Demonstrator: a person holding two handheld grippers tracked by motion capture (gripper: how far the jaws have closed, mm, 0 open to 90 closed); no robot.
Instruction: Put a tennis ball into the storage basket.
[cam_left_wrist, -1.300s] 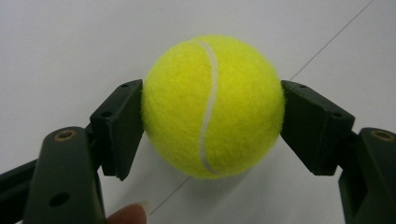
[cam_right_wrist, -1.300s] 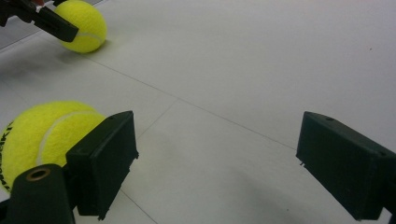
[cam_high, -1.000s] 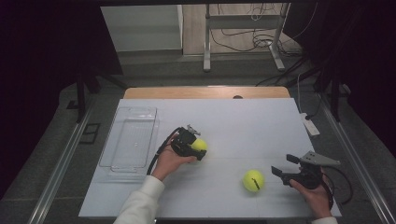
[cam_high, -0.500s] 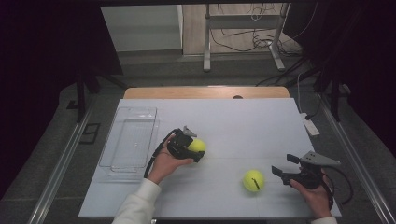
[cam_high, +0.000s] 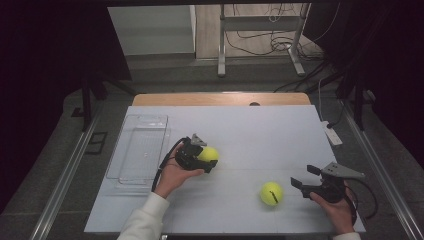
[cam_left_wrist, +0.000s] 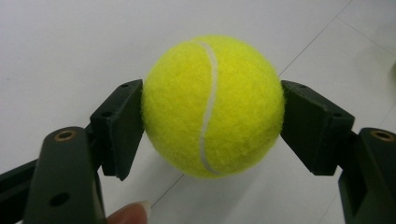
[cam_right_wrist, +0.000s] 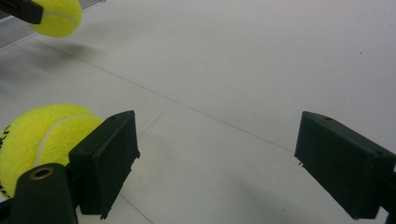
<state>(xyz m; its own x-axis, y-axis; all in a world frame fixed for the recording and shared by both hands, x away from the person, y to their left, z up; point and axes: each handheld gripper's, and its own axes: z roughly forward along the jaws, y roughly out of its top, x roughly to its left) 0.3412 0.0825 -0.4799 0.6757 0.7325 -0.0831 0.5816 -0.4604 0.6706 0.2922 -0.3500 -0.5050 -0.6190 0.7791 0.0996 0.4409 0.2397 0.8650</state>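
A yellow tennis ball (cam_left_wrist: 212, 105) sits pinched between the two black pads of the left claw (cam_high: 202, 159), which press on its sides; the shadow beneath it in the right gripper view suggests it is lifted a little off the white table (cam_high: 280, 135). Just to that claw's outer side, at the table's left edge, lies a clear plastic tray (cam_high: 137, 150) with nothing in it, the likeliest place for the ball to go. Well apart on the other side, a second tennis ball (cam_high: 271, 193) rests on the table just beside the right claw (cam_high: 304, 181). That claw's jaws stand spread wide with nothing between them, the ball lying off to the outside of one jaw rather than in the gap. As a judgement, the work is at an early stage: the first ball is picked up but not yet set down in the tray, and the second is untouched, waiting to be grasped.
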